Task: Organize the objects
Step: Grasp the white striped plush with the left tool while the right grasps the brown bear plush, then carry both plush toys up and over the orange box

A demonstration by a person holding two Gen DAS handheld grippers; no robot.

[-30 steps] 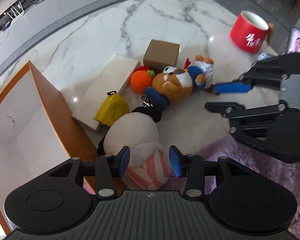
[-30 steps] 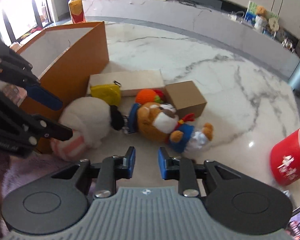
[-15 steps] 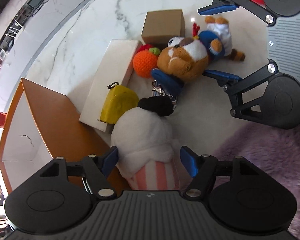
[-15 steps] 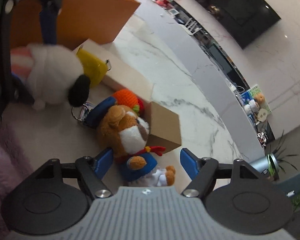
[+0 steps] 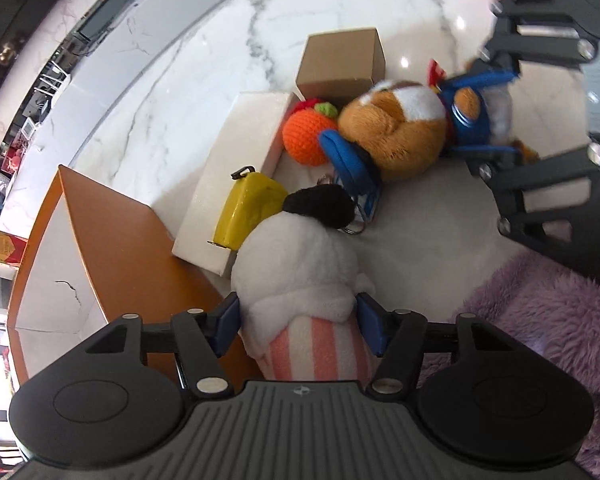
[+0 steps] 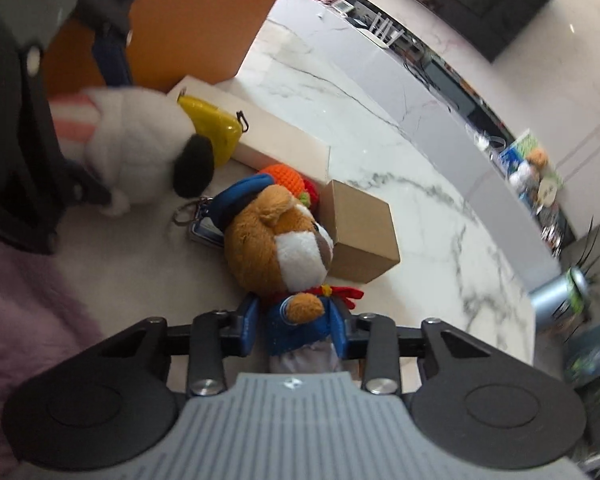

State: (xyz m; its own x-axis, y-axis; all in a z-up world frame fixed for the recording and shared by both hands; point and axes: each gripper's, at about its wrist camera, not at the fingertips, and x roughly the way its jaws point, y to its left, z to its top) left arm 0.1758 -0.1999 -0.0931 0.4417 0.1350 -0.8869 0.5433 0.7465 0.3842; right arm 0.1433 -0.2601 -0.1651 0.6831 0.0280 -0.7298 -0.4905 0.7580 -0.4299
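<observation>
1. Closing on soft plush, the left gripper [image 5: 298, 326] squeezes the white plush toy [image 5: 296, 264] beside the orange box [image 5: 112, 240]; its fluffy body may slip.
2. The right gripper [image 6: 296, 330], jaws just closing, pinches the bear plush [image 6: 280, 248]; lifting could drag the keyring [image 6: 188, 210] or nudge the crochet orange [image 6: 286, 174] farther off.

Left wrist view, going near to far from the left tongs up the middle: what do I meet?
Left tongs → white plush → yellow case → orange ball → brown box.
</observation>
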